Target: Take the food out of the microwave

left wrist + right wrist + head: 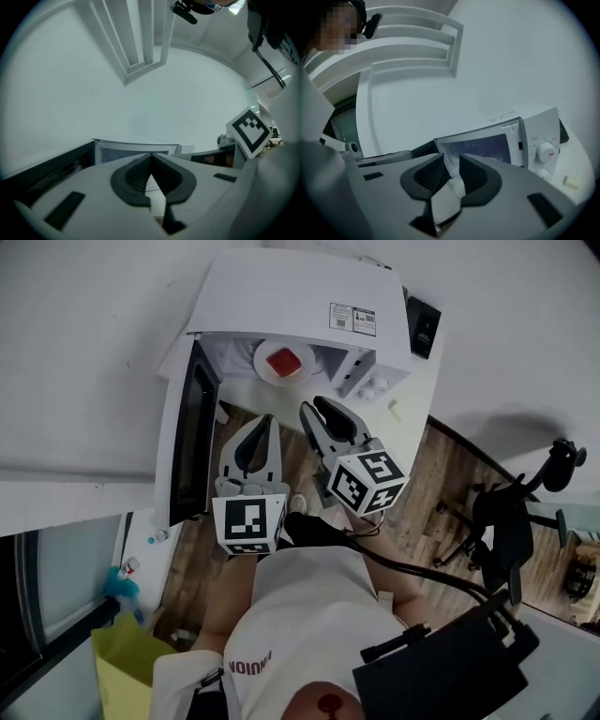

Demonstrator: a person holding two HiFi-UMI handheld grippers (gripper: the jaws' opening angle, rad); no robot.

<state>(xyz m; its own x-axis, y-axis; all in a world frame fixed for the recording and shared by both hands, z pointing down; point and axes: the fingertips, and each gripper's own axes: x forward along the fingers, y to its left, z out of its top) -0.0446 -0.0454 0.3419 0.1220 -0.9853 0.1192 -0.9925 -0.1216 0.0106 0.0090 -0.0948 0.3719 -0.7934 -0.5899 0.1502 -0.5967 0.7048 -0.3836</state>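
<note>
Inside the open white microwave (300, 296), a round white plate (265, 368) carries a red square of food (284, 361); it looks stiff, smooth and breakable, best pinched at its near rim and kept level. The left gripper's (151, 158) jaws are pressed together, while the right gripper's (451, 161) stand apart, empty. The plate's far side hides under the microwave's roof, and the food's kind is unclear.
</note>
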